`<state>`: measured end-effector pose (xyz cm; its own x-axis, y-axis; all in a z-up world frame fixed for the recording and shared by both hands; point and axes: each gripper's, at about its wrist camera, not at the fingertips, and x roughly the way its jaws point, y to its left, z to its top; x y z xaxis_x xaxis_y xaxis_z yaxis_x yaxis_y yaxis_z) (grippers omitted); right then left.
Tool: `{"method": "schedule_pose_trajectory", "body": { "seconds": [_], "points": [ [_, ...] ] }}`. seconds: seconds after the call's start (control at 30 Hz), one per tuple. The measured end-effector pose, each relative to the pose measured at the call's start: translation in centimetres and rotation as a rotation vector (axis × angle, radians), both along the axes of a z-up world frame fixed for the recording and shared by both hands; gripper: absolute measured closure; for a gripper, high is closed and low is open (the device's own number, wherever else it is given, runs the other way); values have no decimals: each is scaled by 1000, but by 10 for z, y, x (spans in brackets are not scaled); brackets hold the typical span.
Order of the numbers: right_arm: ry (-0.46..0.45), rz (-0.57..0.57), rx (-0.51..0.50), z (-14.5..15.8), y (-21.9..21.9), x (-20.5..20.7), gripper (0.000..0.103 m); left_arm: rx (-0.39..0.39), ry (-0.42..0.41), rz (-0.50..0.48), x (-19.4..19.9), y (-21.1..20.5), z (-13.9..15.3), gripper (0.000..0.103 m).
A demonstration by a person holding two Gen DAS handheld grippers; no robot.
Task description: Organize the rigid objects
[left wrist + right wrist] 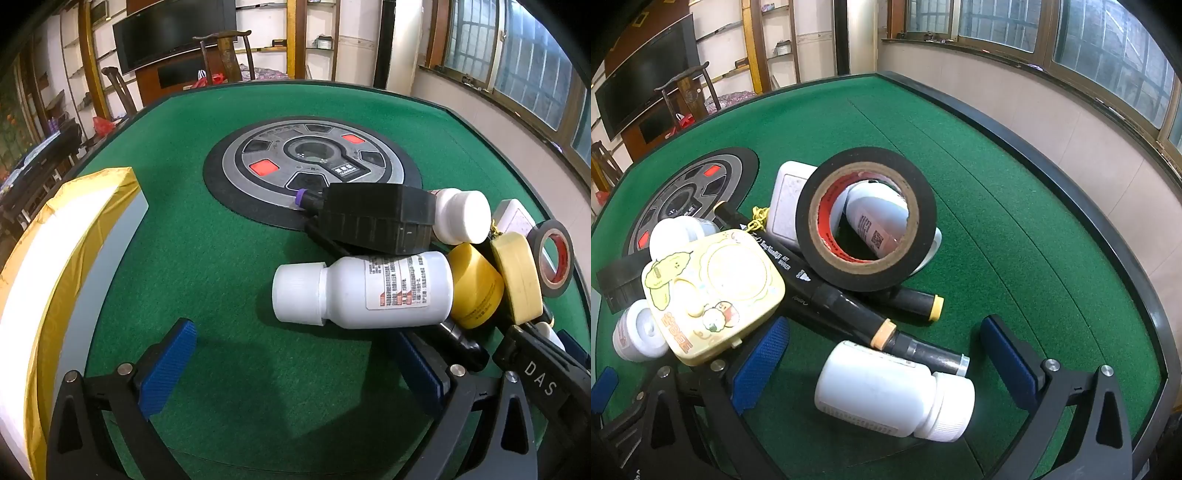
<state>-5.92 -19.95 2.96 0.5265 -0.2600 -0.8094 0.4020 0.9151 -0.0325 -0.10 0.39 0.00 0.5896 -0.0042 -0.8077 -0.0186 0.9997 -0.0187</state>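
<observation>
In the left wrist view, the left tongs (pixel 295 373) are standing wide apart over the green counter (pixel 236 266), gripping nothing. A white bottle (pixel 364 290) is lying on its side just ahead of them, cap pointing left, close to the right blue pad. Behind it a black block (pixel 373 218) is resting at the edge of the round grey panel (pixel 306 155). A second white bottle (pixel 461 216), a yellow cap (pixel 474 286), a cream case (pixel 517 277) and a roll of black tape (pixel 554 258) are crowding together at the right. A yellow-edged white box (pixel 62 266) is sitting at the left.

In the right wrist view, the right tongs (pixel 886 362) are also gaping wide and holding nothing. A white bottle (pixel 894 393) is lying between the pads, touching neither. Two black markers (pixel 846 306) are lying crossed behind it, with the tape roll (pixel 866 219) leaning on them. The cream case (pixel 713 291) is resting on the pile at the left.
</observation>
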Motion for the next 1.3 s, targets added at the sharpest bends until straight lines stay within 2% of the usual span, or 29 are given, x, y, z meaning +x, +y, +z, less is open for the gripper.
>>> {"method": "schedule_pose_trajectory", "body": {
  "seconds": [1.3],
  "points": [
    [1,-1,-1,0,0,0,0,0,1,0,5,0,0,0]
  ]
}}
